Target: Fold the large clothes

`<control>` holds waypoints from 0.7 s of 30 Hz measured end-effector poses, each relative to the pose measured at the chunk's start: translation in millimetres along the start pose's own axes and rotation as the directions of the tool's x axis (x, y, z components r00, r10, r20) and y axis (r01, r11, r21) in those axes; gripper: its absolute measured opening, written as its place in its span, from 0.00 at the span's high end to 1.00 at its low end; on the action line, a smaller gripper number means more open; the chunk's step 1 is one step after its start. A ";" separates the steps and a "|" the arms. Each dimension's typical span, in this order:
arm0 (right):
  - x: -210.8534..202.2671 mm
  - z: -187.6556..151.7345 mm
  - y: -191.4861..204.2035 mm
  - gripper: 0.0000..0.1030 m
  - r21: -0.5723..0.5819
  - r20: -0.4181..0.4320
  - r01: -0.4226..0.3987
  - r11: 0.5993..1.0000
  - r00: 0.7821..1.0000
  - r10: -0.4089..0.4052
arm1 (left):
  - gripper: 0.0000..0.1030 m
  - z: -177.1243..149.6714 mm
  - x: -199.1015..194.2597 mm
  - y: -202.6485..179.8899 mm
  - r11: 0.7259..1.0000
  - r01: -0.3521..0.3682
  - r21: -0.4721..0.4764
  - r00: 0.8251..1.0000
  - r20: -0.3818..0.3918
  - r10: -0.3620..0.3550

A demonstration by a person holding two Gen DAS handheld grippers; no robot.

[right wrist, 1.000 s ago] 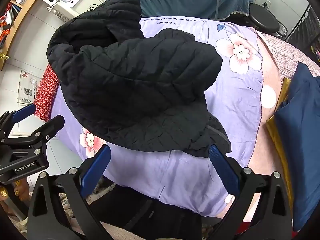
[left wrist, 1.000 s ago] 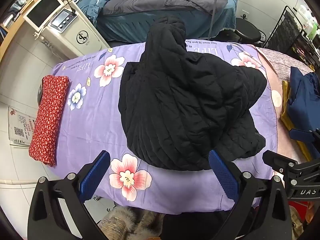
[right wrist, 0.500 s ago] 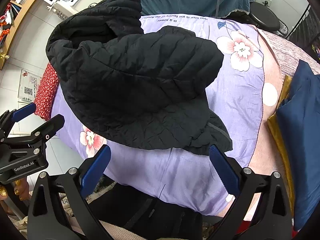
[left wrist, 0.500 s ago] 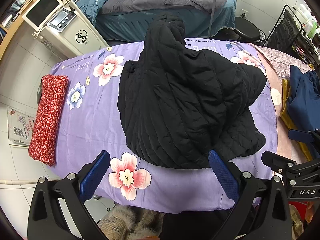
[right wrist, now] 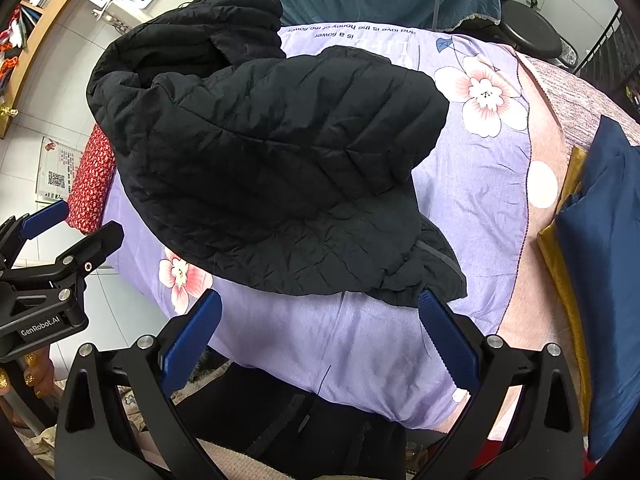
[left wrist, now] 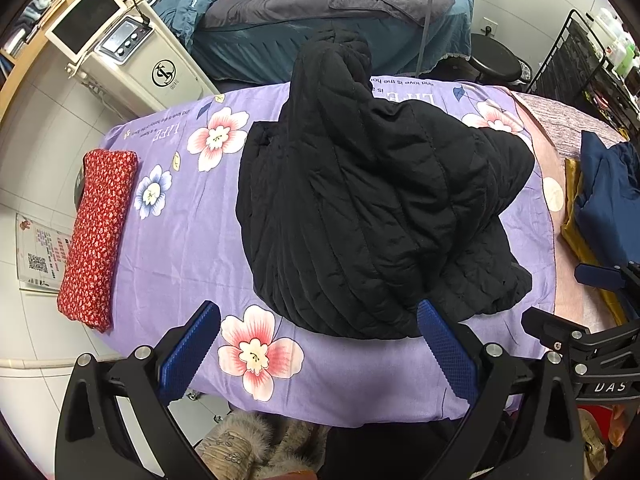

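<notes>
Jacket (left wrist: 372, 216), black and quilted, lies heaped in the middle of a surface covered by a purple flowered sheet (left wrist: 188, 248). It is bunched rather than spread flat: one padded part rises in a hump at the far edge of the jacket, and a thinner quilted flap sticks out from under its near right side. The stitched channels run in slanting lines, and the fabric looks puffy and soft, so it will likely spring back when pressed.

Left gripper (left wrist: 318, 346) hovers just short of the jacket's near edge, its blue fingers (left wrist: 190, 350) spread wide and holding nothing. Right gripper (right wrist: 320, 338) hangs beside it, also near the jacket's near edge, its blue fingers (right wrist: 448, 344) likewise spread wide and empty. Both seem poised to take hold of the near hem, probably to pull the jacket flat before folding, which looks not yet begun.

A red patterned cloth (left wrist: 96, 236), folded, lies well to the left of the jacket. A dark blue cloth (right wrist: 600, 272) lies well to its right.
</notes>
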State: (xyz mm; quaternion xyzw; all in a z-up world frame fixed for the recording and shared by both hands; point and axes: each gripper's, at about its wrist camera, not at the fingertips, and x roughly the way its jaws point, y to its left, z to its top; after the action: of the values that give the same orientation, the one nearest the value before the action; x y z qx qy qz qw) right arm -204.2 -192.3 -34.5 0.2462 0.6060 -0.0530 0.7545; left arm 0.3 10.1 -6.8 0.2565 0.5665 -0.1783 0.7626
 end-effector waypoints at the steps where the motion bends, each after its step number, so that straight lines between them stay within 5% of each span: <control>1: 0.0 -0.3 -0.3 0.06 0.001 0.000 0.000 1.000 1.000 0.000 | 0.06 0.1 -0.1 0.0 1.000 -0.001 0.000 1.000 0.000 0.001; 21: 4.9 -1.3 -0.4 0.06 0.003 -0.012 -0.008 1.000 1.000 0.008 | 0.06 -0.5 0.6 0.5 1.000 -0.001 0.004 1.000 -0.003 0.001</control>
State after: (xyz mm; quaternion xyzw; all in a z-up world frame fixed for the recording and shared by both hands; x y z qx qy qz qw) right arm -204.3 -191.0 -39.4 0.2504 0.6096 -0.0493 0.7505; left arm 0.3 10.8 -7.3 0.2586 0.5673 -0.1784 0.7612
